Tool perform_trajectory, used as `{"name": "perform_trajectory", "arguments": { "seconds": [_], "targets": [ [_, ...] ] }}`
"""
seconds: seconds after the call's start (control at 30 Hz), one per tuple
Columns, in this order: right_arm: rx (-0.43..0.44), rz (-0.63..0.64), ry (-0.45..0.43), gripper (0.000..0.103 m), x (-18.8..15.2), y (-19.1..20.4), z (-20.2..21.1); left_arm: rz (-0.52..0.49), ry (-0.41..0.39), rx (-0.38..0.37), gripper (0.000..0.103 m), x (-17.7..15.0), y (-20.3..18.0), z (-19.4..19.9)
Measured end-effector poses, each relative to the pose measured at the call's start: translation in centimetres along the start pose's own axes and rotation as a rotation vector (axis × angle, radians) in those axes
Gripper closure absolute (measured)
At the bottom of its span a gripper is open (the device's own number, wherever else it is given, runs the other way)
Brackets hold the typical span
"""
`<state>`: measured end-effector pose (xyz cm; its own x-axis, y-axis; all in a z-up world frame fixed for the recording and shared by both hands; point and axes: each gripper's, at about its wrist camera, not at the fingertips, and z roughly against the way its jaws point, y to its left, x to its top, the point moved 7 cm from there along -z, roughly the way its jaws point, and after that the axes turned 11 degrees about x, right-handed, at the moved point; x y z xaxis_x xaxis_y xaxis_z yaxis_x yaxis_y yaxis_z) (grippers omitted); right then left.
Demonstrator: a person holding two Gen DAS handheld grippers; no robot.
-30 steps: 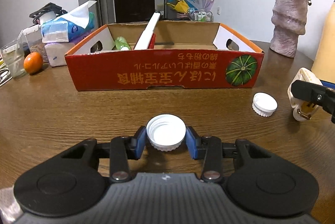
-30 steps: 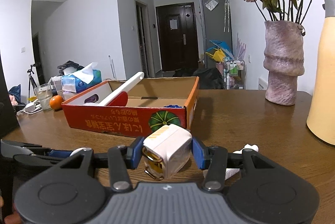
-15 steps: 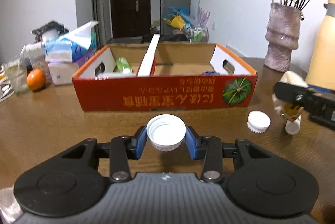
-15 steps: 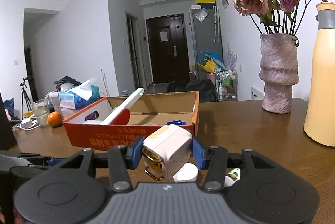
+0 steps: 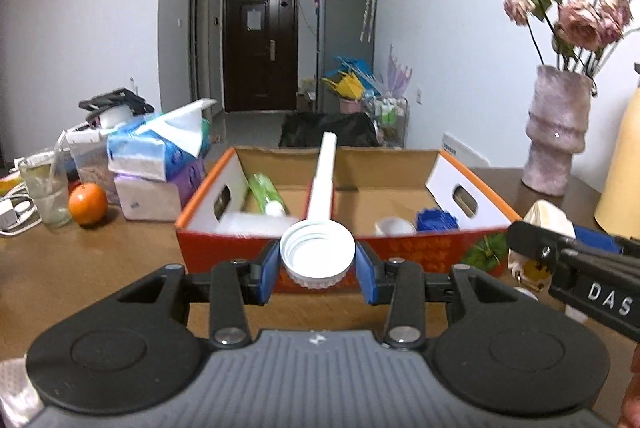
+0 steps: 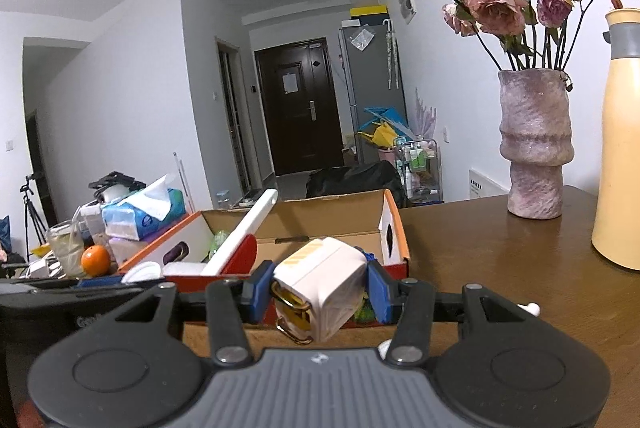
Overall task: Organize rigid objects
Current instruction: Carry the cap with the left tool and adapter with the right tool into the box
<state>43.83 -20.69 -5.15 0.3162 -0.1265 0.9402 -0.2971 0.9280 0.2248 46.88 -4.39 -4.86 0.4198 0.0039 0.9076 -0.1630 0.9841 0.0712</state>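
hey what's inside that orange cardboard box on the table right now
Left of the white divider in the cardboard box: a green tube and something white and blurred. Right: a white rounded item and a blue ridged one. The near wall hides the floor's front strip.

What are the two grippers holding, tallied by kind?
Cap, in the left gripper: 1
Plug, in the right gripper: 1
Total: 2
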Motion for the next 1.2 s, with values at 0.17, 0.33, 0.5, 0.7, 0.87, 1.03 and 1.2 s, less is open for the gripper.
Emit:
{"name": "perform_trajectory", "arguments": {
  "seconds": [0.17,0.33,0.5,0.7,0.87,1.03,1.2],
  "targets": [
    [-0.005,-0.01,-0.016,0.055,0.8,0.4,-1.6,0.017,-0.034,0.026,0.062,1.6,0.9,-1.1],
    [-0.003,-0.024,-0.027,0.055,1.6,0.7,-3.7,0.031,-0.049,0.047,0.062,2.9,1.5,-2.7],
    [-0.001,-0.022,-0.031,0.055,2.3,1.0,-6.1,0.04,-0.058,0.057,0.062,3.9,1.9,-4.9],
    [-0.005,-0.022,-0.027,0.055,2.9,0.6,-8.6,0.046,-0.066,0.064,0.062,5.2,2.1,-7.3],
    [-0.012,-0.004,-0.023,0.055,3.4,0.0,-10.6,0.036,-0.073,0.073,0.062,5.8,2.0,-9.3],
    [-0.021,0.006,-0.014,0.055,3.8,-0.5,-12.3,0.029,-0.074,0.076,0.062,6.4,1.8,-11.0],
    [-0.023,0.022,-0.001,0.055,4.0,-0.7,-13.7,0.021,-0.068,0.067,0.062,6.7,1.4,-12.3]
  ]
}}
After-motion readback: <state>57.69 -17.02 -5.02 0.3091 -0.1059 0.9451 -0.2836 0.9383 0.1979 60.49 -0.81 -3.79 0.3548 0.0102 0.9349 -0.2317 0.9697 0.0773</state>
